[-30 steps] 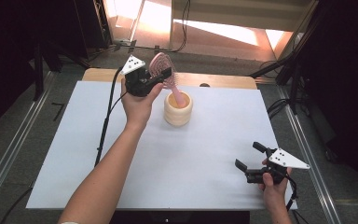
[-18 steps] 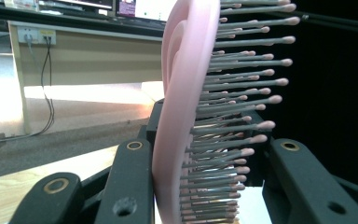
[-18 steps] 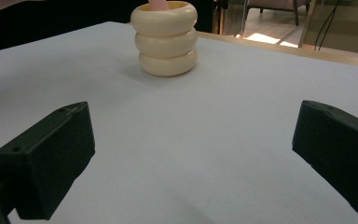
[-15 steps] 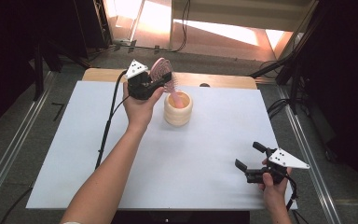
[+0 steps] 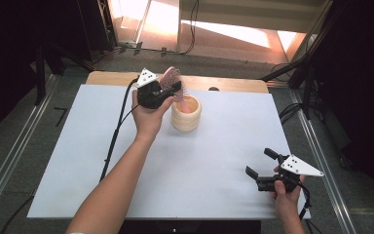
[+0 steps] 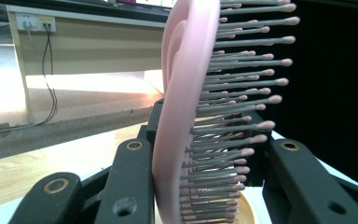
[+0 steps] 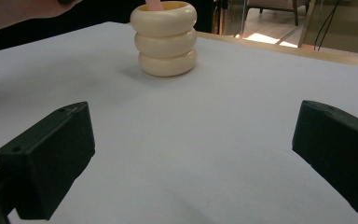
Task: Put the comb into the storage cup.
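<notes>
A pink hairbrush [image 5: 171,78] with long bristles stands upright between the jaws of my left gripper [image 5: 173,90], which is shut on its head. Its handle [image 7: 154,4] reaches down into a cream cup [image 5: 185,115] shaped like three stacked rings, at the far middle of the white table [image 5: 214,161]. In the left gripper view the hairbrush [image 6: 182,93] sits between the two black jaws, bristles pointing right. My right gripper [image 5: 258,162] rests near the table's front right corner, open with nothing in it, facing the cream cup [image 7: 164,39].
A wooden strip [image 5: 233,84] borders the table's far edge. Metal rails [image 5: 9,165] run along both sides, and cables lie on the floor behind. The left gripper's cable [image 5: 117,131] trails across the left of the table.
My left gripper has come down a little with the hairbrush, so its handle sits lower in the cup. The right gripper has stayed where it was.
</notes>
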`<action>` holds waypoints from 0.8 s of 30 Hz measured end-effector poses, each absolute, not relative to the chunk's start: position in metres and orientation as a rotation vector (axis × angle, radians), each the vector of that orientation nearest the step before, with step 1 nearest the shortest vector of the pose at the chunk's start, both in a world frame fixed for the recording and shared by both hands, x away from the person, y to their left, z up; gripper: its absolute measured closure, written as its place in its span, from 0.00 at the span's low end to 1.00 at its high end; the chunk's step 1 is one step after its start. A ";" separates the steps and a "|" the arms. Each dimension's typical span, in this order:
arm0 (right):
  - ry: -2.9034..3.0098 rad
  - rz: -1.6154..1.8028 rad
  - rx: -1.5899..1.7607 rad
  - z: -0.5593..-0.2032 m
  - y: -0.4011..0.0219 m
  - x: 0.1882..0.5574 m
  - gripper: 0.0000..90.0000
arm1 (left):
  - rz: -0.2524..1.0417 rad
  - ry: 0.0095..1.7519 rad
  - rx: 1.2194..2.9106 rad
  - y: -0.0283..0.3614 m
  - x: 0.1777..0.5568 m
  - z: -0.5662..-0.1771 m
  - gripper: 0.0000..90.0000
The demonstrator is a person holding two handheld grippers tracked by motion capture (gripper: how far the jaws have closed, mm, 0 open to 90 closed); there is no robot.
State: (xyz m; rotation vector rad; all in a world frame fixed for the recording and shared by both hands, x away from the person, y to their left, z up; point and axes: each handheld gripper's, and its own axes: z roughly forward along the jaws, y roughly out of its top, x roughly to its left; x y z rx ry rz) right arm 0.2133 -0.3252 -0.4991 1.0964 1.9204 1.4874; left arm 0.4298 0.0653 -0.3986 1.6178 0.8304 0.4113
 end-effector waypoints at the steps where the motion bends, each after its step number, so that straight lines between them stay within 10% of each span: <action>1: 1.921 1.487 1.096 -0.499 -0.325 0.213 0.00 | 0.412 0.830 1.624 0.064 0.430 -0.401 0.73; 24: 1.920 1.487 1.095 -0.499 -0.326 0.214 0.00 | 0.395 0.850 1.641 0.056 0.432 -0.420 0.73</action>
